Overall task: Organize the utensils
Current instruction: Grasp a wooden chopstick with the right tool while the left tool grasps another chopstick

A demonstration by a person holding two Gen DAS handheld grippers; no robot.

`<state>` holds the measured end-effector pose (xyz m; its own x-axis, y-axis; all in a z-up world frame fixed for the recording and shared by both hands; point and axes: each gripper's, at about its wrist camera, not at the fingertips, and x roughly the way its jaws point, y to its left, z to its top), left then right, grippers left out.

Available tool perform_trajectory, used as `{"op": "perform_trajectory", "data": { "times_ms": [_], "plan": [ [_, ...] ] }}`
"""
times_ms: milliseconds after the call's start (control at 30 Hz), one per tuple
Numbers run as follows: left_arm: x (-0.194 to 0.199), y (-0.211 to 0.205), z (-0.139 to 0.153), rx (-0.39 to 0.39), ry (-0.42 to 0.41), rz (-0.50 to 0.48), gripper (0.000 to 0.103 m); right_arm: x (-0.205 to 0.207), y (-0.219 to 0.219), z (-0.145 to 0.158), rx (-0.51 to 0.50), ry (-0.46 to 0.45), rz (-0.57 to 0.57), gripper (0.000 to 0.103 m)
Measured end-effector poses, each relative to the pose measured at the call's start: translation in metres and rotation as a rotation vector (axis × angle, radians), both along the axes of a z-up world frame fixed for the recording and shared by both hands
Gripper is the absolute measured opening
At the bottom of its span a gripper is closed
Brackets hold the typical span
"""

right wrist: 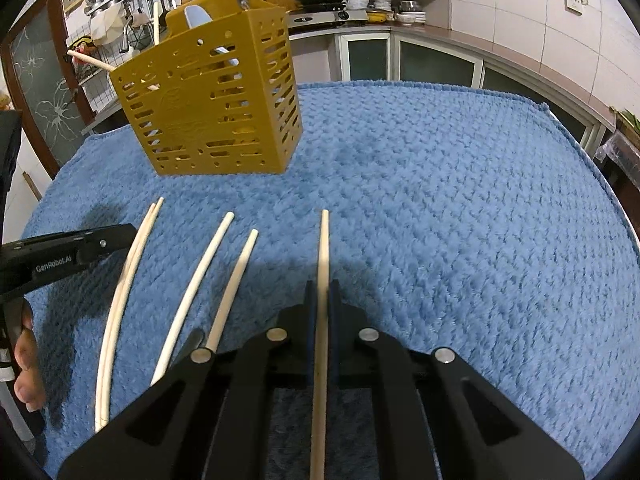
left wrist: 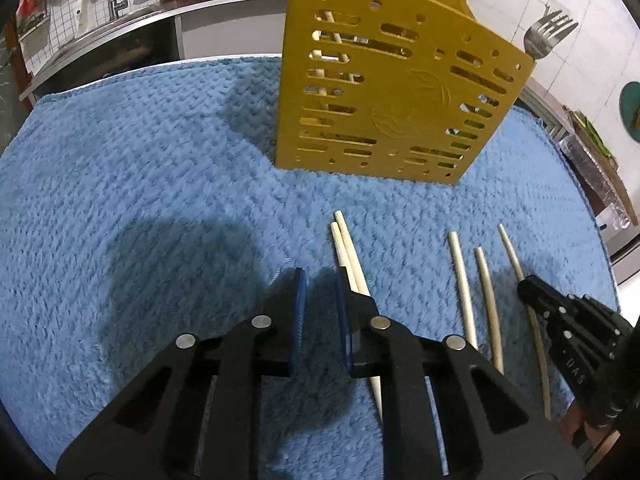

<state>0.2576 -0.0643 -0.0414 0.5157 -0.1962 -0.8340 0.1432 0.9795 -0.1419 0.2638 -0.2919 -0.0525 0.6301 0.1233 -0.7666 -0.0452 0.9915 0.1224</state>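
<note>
A yellow slotted utensil holder (left wrist: 392, 92) stands on the blue towel (left wrist: 140, 184), with a fork (left wrist: 546, 36) and chopsticks in it; it also shows in the right wrist view (right wrist: 216, 100). Several pale chopsticks lie on the towel. My left gripper (left wrist: 322, 276) is open, low over the towel, just left of a pair of chopsticks (left wrist: 348, 252). My right gripper (right wrist: 323, 286) is shut on the rightmost chopstick (right wrist: 323, 248), which lies along the fingers. Two more chopsticks (right wrist: 216, 272) lie between the grippers.
The towel covers the table to its edges. A kitchen counter with a sink (left wrist: 100, 20), a stove (right wrist: 328, 12) and shelves runs behind. The left gripper shows in the right wrist view (right wrist: 68, 252), and the right one in the left wrist view (left wrist: 568, 320).
</note>
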Motion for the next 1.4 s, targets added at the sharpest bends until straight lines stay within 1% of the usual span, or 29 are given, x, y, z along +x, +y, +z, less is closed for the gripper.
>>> {"op": "perform_trajectory", "data": {
  "times_ms": [200,300,367,433,500,667,733,900,1000,1033,1067,1167,1400],
  "plan": [
    [-0.002,0.000,0.007,-0.037,-0.005,0.001,0.014,0.000,-0.003,-0.001,0.006,-0.002,0.003,0.006],
    [-0.005,-0.003,0.012,-0.042,-0.015,-0.006,0.014,0.000,-0.003,-0.001,0.012,-0.003,0.002,0.006],
    [-0.006,-0.006,0.014,-0.030,-0.020,-0.017,0.014,0.000,-0.004,-0.001,0.015,-0.003,0.003,0.006],
    [-0.005,-0.010,0.011,-0.008,-0.008,-0.024,0.014,0.000,-0.005,-0.001,0.017,-0.002,0.004,0.006],
    [-0.003,-0.014,0.006,-0.007,0.011,-0.031,0.014,0.000,-0.005,-0.001,0.018,-0.001,0.003,0.006],
    [0.002,-0.019,0.000,0.006,0.012,-0.039,0.014,0.001,-0.006,-0.001,0.015,0.003,0.004,0.006],
    [0.006,-0.022,-0.002,0.002,0.028,-0.044,0.014,0.003,-0.006,-0.001,0.013,0.008,0.002,0.006],
    [0.009,-0.028,-0.005,0.037,0.009,-0.060,0.014,0.014,-0.001,0.000,-0.001,0.051,-0.013,0.006],
    [0.009,-0.029,-0.003,0.032,0.006,-0.071,0.012,0.023,0.001,0.003,-0.009,0.098,-0.022,0.006],
    [0.009,-0.029,-0.002,0.031,0.004,-0.076,0.011,0.025,0.002,0.003,-0.009,0.109,-0.026,0.006],
    [0.008,-0.027,0.001,0.033,-0.003,-0.079,0.005,0.027,0.002,0.004,-0.007,0.118,-0.030,0.006],
    [0.007,-0.021,0.006,0.032,-0.002,-0.090,0.005,0.028,0.004,0.005,-0.016,0.130,-0.036,0.006],
    [0.003,-0.010,0.008,0.036,-0.007,-0.091,0.005,0.021,-0.001,0.006,0.027,0.146,-0.056,0.006]
  ]
}}
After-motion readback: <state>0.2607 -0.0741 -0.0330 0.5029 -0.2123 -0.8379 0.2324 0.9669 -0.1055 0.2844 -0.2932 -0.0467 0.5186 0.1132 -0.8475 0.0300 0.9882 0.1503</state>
